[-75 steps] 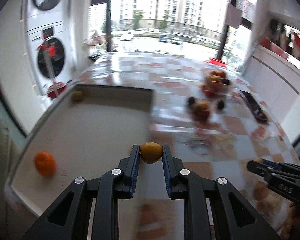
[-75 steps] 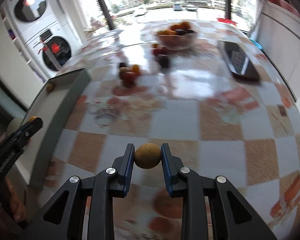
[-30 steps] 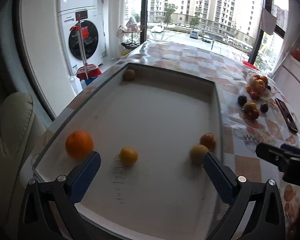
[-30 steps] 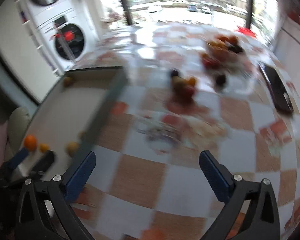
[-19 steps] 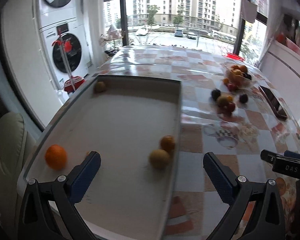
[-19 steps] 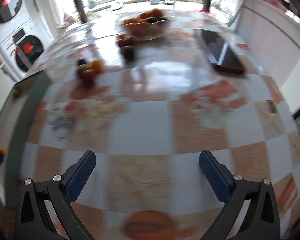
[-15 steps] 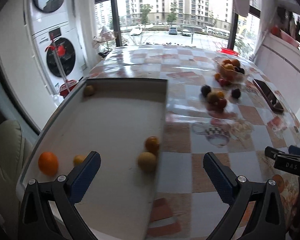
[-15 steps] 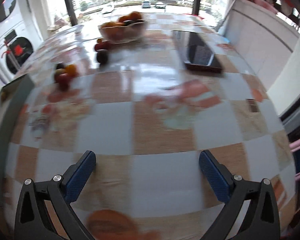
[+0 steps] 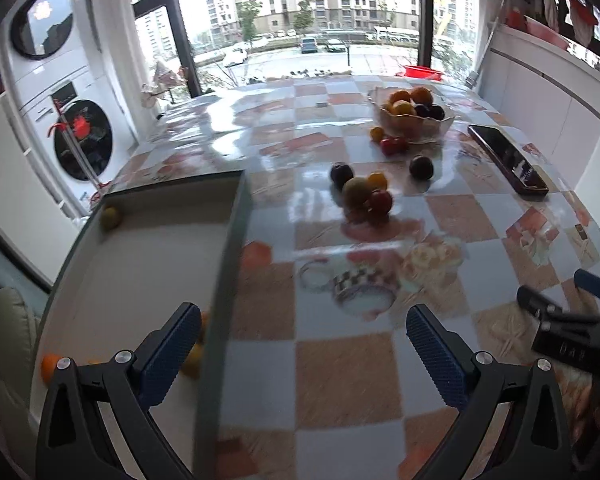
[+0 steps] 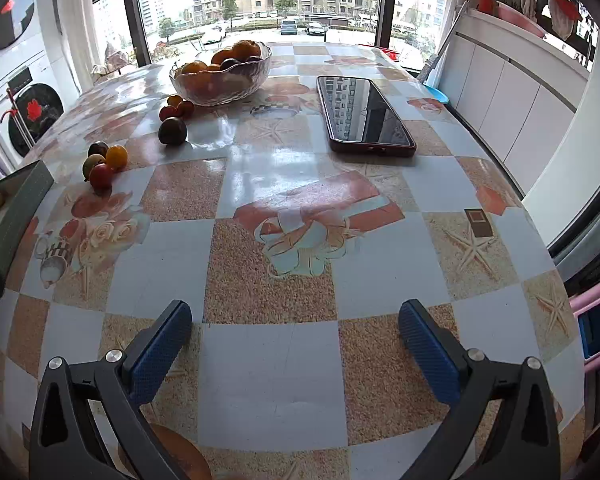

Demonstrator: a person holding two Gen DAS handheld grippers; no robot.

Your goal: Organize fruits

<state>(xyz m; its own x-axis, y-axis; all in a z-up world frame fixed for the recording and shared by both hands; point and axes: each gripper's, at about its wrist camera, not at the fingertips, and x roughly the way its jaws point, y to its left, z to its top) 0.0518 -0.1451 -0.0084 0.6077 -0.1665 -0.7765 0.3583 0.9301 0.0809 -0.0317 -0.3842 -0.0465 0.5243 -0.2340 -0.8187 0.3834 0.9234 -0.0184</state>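
Note:
My left gripper is open and empty over the right wall of a white tray. The tray holds a greenish fruit in its far corner, an orange at the near left and yellow fruit partly hidden by my finger. A cluster of small fruits lies loose on the table, and a glass bowl of fruit stands beyond. My right gripper is open and empty above bare tablecloth. It sees the cluster, a dark plum and the bowl.
A phone lies face up at the right of the table. The checked tablecloth curves down at the near and right edges. A washing machine stands left of the table. The right gripper shows in the left wrist view.
Both grippers released their fruits into the tray and opened wide. The left view has swung right from the tray toward the table. The right view has swung right toward the phone.

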